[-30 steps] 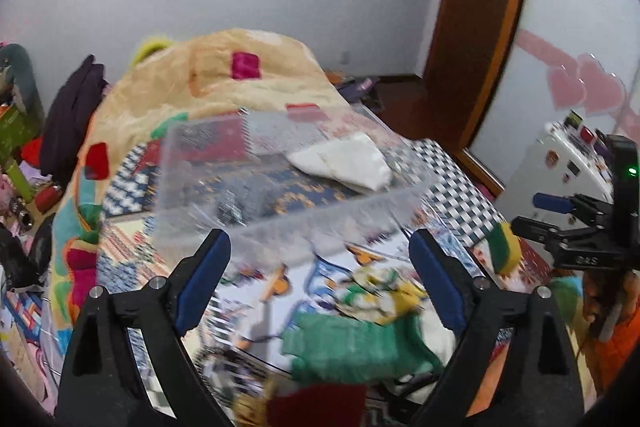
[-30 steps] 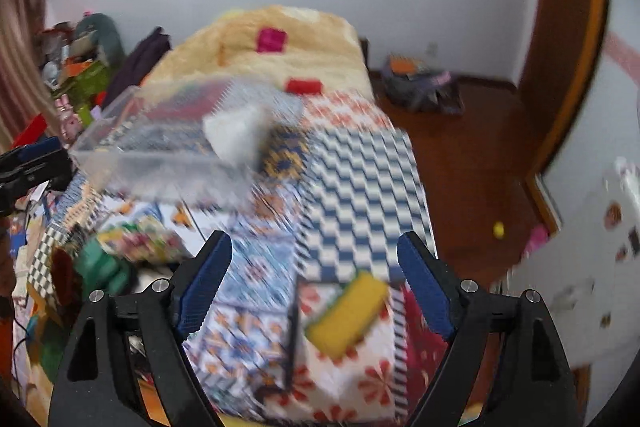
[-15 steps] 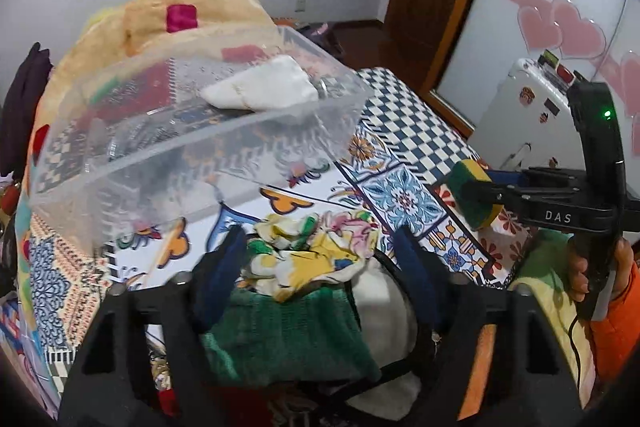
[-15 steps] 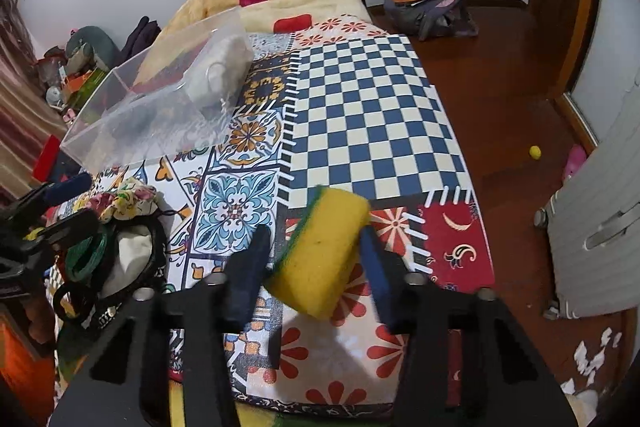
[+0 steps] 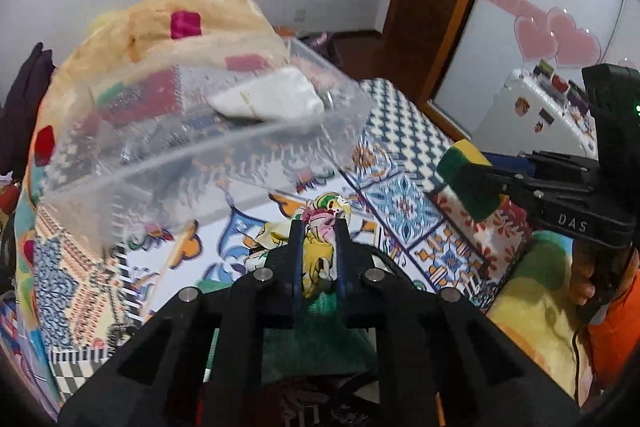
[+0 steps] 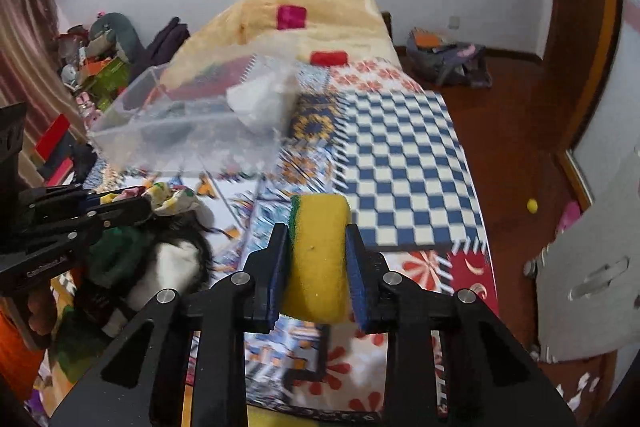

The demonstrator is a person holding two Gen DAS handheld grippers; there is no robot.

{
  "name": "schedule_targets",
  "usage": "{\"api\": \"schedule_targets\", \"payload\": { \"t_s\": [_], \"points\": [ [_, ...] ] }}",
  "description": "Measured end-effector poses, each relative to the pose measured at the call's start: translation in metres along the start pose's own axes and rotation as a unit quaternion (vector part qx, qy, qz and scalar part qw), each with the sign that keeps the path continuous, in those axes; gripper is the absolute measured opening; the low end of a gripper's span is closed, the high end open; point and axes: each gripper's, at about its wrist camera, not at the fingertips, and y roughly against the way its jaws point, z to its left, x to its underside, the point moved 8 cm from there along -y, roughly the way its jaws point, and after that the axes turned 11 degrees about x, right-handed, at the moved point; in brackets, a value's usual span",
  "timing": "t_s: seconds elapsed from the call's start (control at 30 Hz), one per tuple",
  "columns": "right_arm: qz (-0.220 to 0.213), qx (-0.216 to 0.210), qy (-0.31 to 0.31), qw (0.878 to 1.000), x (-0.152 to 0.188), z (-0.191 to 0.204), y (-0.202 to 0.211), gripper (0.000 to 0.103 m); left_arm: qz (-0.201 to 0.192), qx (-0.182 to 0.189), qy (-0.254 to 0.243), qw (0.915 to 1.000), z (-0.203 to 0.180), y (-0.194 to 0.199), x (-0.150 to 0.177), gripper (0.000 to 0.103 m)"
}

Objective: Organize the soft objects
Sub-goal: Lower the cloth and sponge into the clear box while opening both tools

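Note:
My left gripper (image 5: 318, 227) is shut on a flowered yellow cloth (image 5: 316, 251) above a green knit item (image 5: 320, 331) at the bed's near edge. My right gripper (image 6: 318, 231) is shut on a yellow sponge with a green scouring side (image 6: 318, 255), held above the patterned bedspread (image 6: 404, 163). The sponge (image 5: 468, 179) and right gripper also show at the right of the left wrist view. A clear plastic bin (image 5: 192, 139) stands farther back on the bed with a white soft item (image 5: 272, 99) inside; the bin also shows in the right wrist view (image 6: 188, 131).
A pile of soft things, black, white and green (image 6: 160, 263), lies at the near left of the bed. A beige blanket (image 6: 304, 27) is heaped at the bed's far end. A white cabinet (image 5: 548, 115) stands to the right, bags (image 6: 448, 63) on the wooden floor.
Both grippers have gone from open to shut: the left closed on the flowered cloth, the right on the sponge and lifted it off the bedspread.

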Motion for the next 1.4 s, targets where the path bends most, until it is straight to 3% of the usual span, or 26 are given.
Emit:
{"api": "schedule_targets", "payload": {
  "t_s": [0.37, 0.67, 0.83, 1.07, 1.23, 1.4],
  "points": [
    [-0.083, -0.044, 0.04, 0.995, -0.059, 0.061, 0.033, 0.025, -0.111, -0.019, 0.014, 0.9935, 0.019, 0.076, -0.048, 0.012],
    [-0.141, -0.062, 0.052, 0.987, -0.105, 0.101, 0.038, 0.025, -0.156, -0.041, 0.017, 0.9867, 0.042, 0.101, -0.081, 0.012],
    [-0.142, -0.068, 0.047, 0.987, -0.121, 0.117, 0.022, 0.025, -0.153, -0.064, 0.019, 0.9859, 0.063, 0.091, -0.087, 0.012],
    [-0.11, -0.058, 0.051, 0.991, -0.13, 0.128, -0.014, 0.026, -0.114, -0.09, 0.041, 0.9885, 0.099, 0.05, -0.085, 0.012],
    [-0.077, -0.032, 0.055, 0.995, -0.122, 0.126, -0.047, 0.026, -0.082, -0.09, 0.062, 0.9906, 0.12, 0.02, -0.076, 0.012],
    [-0.045, -0.019, 0.061, 0.997, -0.115, 0.121, -0.07, 0.026, -0.075, -0.083, 0.074, 0.991, 0.128, 0.003, -0.072, 0.012]
  ]
}}
